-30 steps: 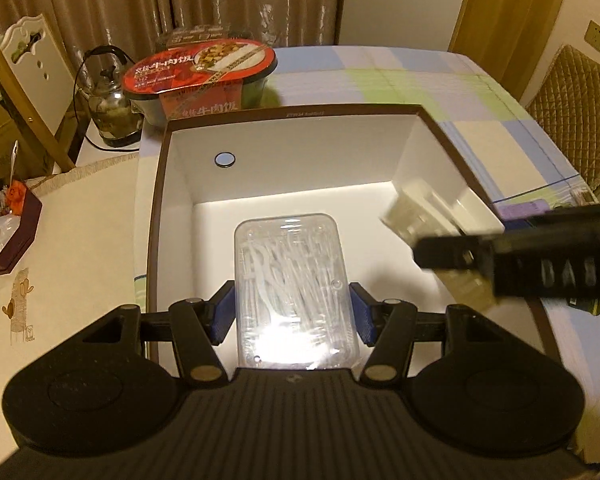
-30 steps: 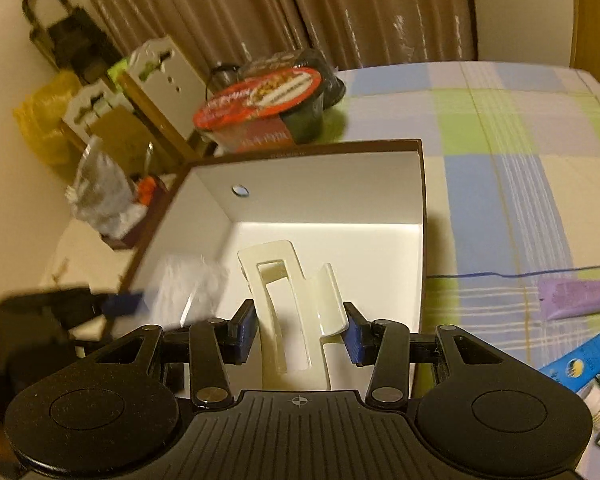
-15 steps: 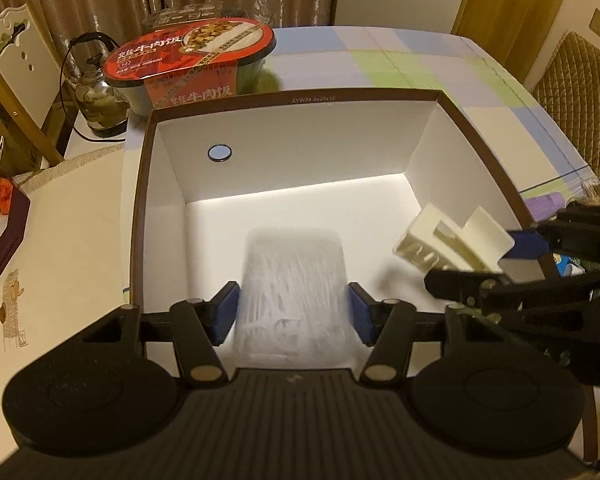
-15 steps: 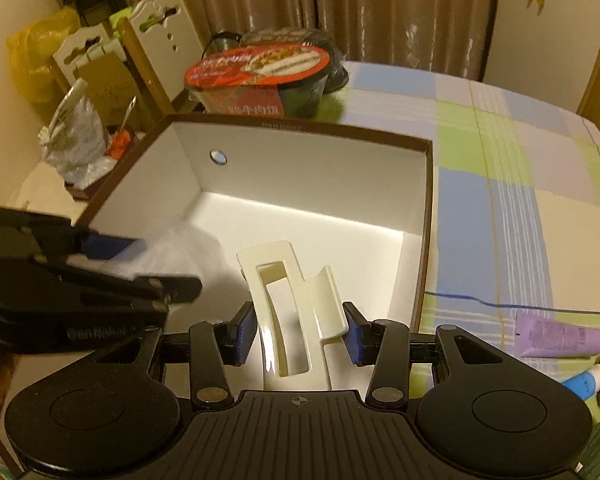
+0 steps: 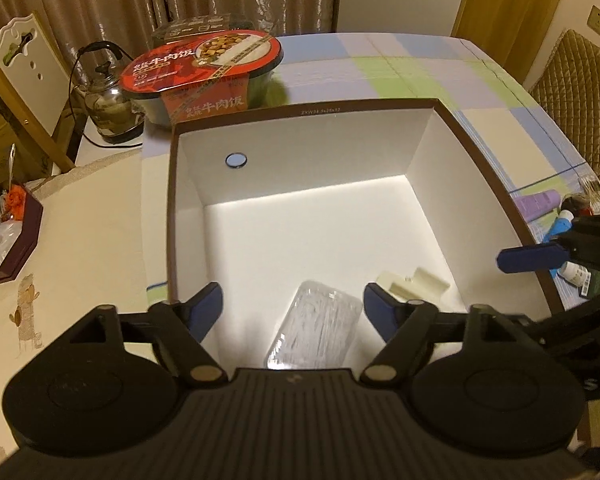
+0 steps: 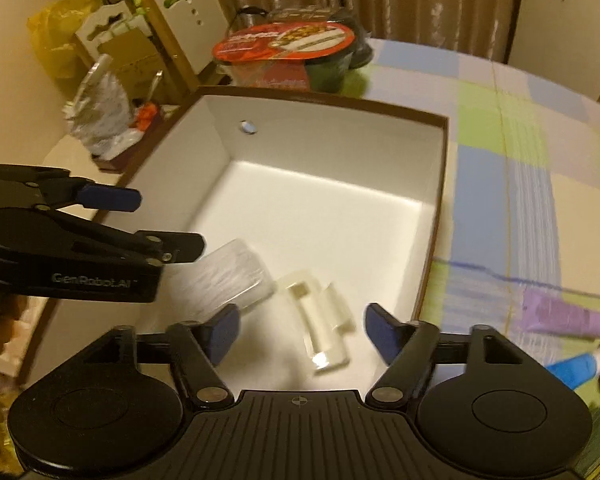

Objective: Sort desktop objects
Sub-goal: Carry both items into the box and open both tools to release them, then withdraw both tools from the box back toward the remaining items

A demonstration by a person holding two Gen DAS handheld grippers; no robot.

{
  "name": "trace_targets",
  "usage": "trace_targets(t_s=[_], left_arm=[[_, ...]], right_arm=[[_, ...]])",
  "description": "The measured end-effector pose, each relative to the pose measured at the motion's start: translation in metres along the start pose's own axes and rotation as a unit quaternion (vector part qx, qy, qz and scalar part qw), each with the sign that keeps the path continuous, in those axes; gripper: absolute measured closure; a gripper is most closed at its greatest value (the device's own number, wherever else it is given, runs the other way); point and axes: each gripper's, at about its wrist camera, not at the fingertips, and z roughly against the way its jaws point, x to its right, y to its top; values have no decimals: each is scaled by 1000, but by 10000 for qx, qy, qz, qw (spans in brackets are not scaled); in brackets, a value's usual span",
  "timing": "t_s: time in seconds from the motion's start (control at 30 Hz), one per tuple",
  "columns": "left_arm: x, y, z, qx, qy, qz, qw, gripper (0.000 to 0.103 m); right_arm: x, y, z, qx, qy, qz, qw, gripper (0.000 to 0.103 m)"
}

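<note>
A white box with a brown rim stands on the checked tablecloth. On its floor lie a clear plastic case of floss picks and a cream hair claw clip, side by side. My left gripper hangs open above the case, holding nothing. My right gripper hangs open above the clip, also empty. Each gripper shows in the other's view, the right one's blue fingertip at the box's right rim and the left one's fingers over its left side.
A red-lidded instant rice bowl stands behind the box. A purple tube, a blue tube and small bottles lie right of the box. A kettle, chairs and a small brown tray are at the left.
Both grippers have opened and let go: the clear case and the cream clip now lie on the box floor. Both grippers have pulled up and back.
</note>
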Motion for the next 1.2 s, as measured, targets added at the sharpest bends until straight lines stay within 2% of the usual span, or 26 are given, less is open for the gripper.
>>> trace_targets(t_s=[0.23,0.37,0.57,1.2], left_arm=[[8,-14,22,6,131,-14,9999,22],[11,-21,34,54,256,-22,9997,15],[14,-32,51,162,346,-26,9993,14],[24,-71,99,467,409,-81,9980,7]], right_arm=[[-8,-12,17,-21,18,-63,10000,15],[-10,-20,24,-9,41,-135,9999,15],[-15,-31,37,66,28,-219,9997,15],[-40,-67,71,327,-182,-97,9993,15]])
